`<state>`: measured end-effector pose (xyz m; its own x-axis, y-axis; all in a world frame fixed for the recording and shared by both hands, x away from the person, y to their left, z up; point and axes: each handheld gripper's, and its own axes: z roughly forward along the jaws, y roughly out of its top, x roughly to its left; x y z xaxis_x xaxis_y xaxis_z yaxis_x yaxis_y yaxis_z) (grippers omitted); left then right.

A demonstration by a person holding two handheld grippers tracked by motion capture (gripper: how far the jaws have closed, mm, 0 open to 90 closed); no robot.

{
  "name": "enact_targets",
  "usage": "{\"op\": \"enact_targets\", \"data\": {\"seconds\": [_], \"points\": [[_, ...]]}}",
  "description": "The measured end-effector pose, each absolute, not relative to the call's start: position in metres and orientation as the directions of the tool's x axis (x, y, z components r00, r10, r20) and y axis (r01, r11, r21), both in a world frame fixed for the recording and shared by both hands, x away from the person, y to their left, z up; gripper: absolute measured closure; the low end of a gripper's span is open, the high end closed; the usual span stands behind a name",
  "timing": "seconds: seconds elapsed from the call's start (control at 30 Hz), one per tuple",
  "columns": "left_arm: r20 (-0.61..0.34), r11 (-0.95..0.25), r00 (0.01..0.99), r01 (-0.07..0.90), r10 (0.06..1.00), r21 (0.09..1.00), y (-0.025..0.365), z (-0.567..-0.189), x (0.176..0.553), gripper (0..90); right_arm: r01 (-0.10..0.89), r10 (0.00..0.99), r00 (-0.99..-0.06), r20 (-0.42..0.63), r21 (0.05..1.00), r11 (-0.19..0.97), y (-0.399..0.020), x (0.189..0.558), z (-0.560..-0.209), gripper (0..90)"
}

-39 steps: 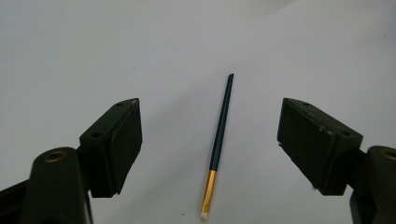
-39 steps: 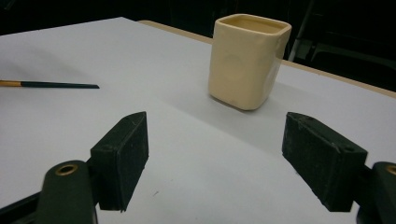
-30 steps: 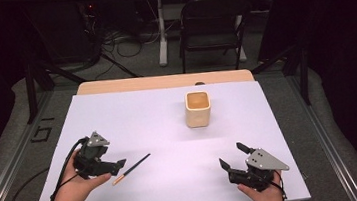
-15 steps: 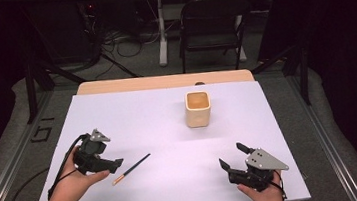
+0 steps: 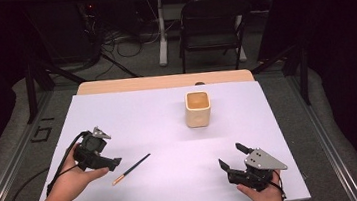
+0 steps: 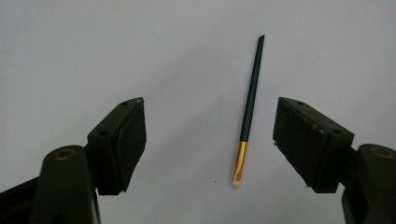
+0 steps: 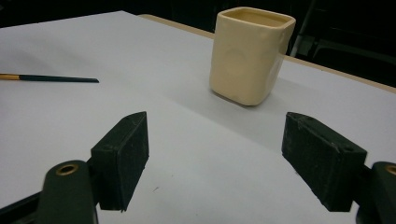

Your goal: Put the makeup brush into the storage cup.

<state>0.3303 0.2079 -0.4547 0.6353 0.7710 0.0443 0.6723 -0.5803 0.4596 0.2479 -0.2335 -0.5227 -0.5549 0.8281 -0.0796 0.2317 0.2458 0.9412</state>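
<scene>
In the high view, a thin paintbrush (image 5: 131, 169) lies flat on the white counter (image 5: 169, 126), its dark handle pointing up and to the right and its golden ferrule end lower left. The left claw (image 5: 115, 162) sits just beside that golden end, held low in the person's left hand (image 5: 73, 174) and aimed rightward. The right claw (image 5: 232, 158) rests near the counter's front edge in the right hand (image 5: 259, 195), released, jaws spread and pointing up-left. A cream square cup (image 5: 198, 108) stands upright farther back, well apart from the brush.

In the left gripper view, the paintbrush (image 6: 248, 112) lies between the wide-open jaws, nearer the right one, untouched, its pale bristle tip nearest the camera.

In the right gripper view, the jaws stand far apart over bare counter; the cup (image 7: 250, 53) stands ahead, the paintbrush (image 7: 46, 78) far left.
</scene>
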Motion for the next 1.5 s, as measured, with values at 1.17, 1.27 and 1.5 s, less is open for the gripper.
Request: {"op": "enact_targets", "data": {"seconds": [1.17,1.27,1.5], "points": [[0.059,-0.657,0.672,0.697,0.738,0.286,0.183,-0.471,0.359,27.5,0.233,0.826,-0.558,-0.083,0.939,0.252,-0.233,0.249,-0.524,22.8],[0.061,-0.661,0.674,0.697,0.737,0.279,0.181,-0.473,0.360,27.6,0.234,0.826,-0.557,-0.083,0.939,0.252,-0.233,0.249,-0.524,22.8],[0.064,-0.669,0.680,0.695,0.731,0.263,0.177,-0.478,0.364,27.7,0.232,0.823,-0.561,-0.085,0.939,0.255,-0.233,0.249,-0.524,22.7]]}}
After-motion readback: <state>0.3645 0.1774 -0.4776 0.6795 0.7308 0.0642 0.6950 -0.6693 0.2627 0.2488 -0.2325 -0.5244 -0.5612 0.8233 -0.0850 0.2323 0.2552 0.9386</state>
